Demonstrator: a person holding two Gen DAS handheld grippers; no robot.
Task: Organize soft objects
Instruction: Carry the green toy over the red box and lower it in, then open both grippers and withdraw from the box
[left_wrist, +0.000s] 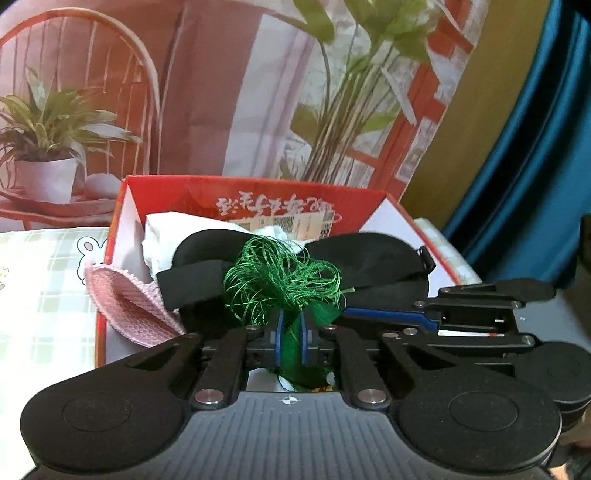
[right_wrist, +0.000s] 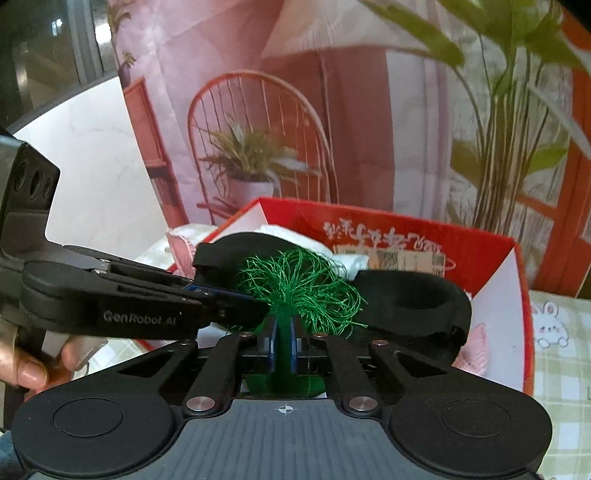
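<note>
A green thread tassel (left_wrist: 284, 280) is pinched at its stem by both grippers, just in front of a red cardboard box (left_wrist: 110, 295). My left gripper (left_wrist: 291, 332) is shut on the tassel's green stem. My right gripper (right_wrist: 282, 339) is shut on it too, and its fingers (left_wrist: 391, 317) reach in from the right in the left wrist view. The tassel (right_wrist: 306, 288) fans out above the jaws. The box (right_wrist: 517, 295) holds a black eye mask (left_wrist: 369, 258), a pink knitted piece (left_wrist: 133, 299) and white cloth (left_wrist: 162, 236).
The box stands on a green-checked tablecloth with rabbit prints (left_wrist: 48, 280). A printed backdrop with a chair and plants (left_wrist: 221, 92) hangs behind it. A blue curtain (left_wrist: 535, 147) is at the right. A hand (right_wrist: 29, 365) holds the left gripper's handle.
</note>
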